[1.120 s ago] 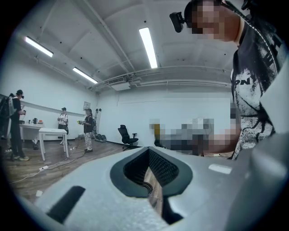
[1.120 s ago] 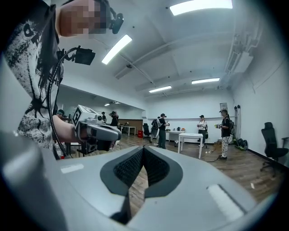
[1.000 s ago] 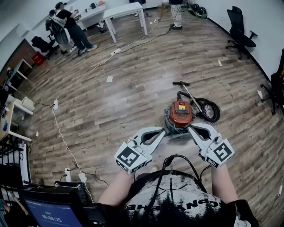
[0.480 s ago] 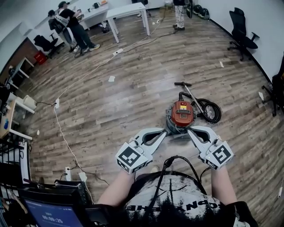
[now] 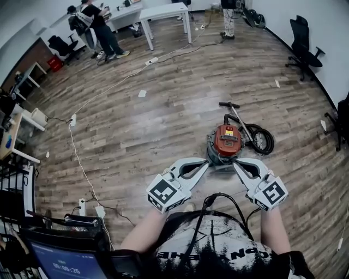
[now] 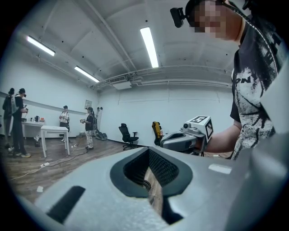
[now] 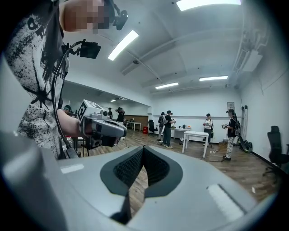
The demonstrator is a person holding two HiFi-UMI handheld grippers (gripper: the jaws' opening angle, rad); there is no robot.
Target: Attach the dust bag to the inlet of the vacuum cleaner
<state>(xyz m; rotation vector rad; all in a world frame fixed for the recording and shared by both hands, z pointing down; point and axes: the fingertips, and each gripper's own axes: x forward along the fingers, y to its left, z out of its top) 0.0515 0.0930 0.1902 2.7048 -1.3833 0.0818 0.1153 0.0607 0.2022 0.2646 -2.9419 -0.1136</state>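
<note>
The vacuum cleaner, a round canister with a red-orange top, stands on the wooden floor just ahead of me. Its black hose and wand lie coiled to its right. My left gripper is shut and empty, its tip at the canister's near left side. My right gripper is also shut and empty, at the near right side. In the left gripper view the closed left gripper points level at the right gripper; in the right gripper view the closed right gripper faces the left gripper. No dust bag is in view.
A white cable and power strips run across the floor at the left. White tables and people are at the far end. Office chairs stand along the right wall. A laptop screen sits at the lower left.
The head view has shifted a little, so the vacuum sits slightly lower and further right. The right gripper has drifted slightly; both grippers stay shut by the canister.
</note>
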